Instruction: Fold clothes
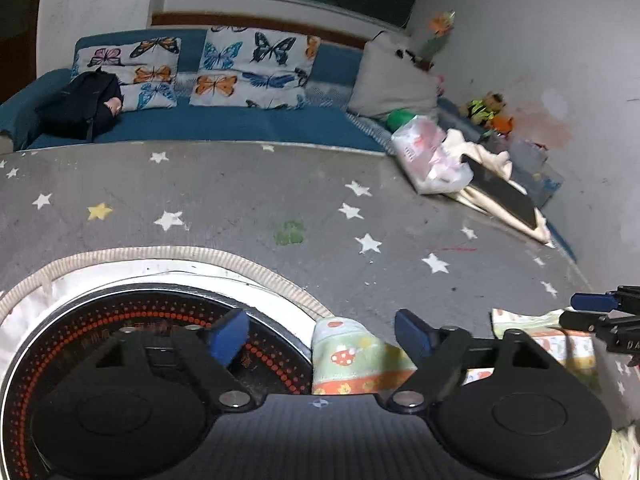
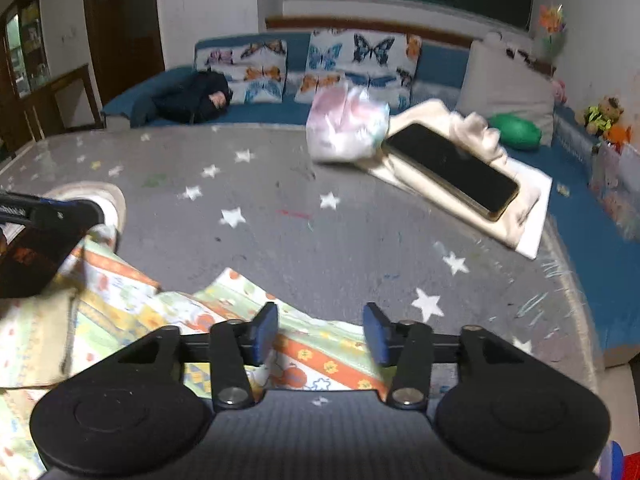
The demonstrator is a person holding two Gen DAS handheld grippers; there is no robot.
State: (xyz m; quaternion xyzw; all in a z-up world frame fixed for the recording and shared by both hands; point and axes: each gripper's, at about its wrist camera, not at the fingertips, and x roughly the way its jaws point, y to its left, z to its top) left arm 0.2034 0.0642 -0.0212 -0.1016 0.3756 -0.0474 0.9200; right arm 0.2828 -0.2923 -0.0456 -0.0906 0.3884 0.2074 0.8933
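Observation:
A small patterned garment [image 1: 352, 360] with green, orange and yellow prints lies on the grey star-print table [image 1: 248, 196]. In the left wrist view my left gripper [image 1: 322, 338] is open, its blue pads spread either side of one end of the cloth. The right gripper's fingers [image 1: 600, 312] show at the right edge. In the right wrist view my right gripper [image 2: 322, 334] is open above the garment's [image 2: 312, 352] far edge, with nothing between its pads. The cloth spreads left toward the left gripper [image 2: 48, 216].
A round black induction cooker [image 1: 120, 320] on a beige-trimmed mat sits at the table's left. A phone [image 2: 452, 170] on folded cream cloth and a plastic bag [image 2: 348, 128] lie at the far right. A blue sofa [image 2: 280, 112] with butterfly cushions stands behind.

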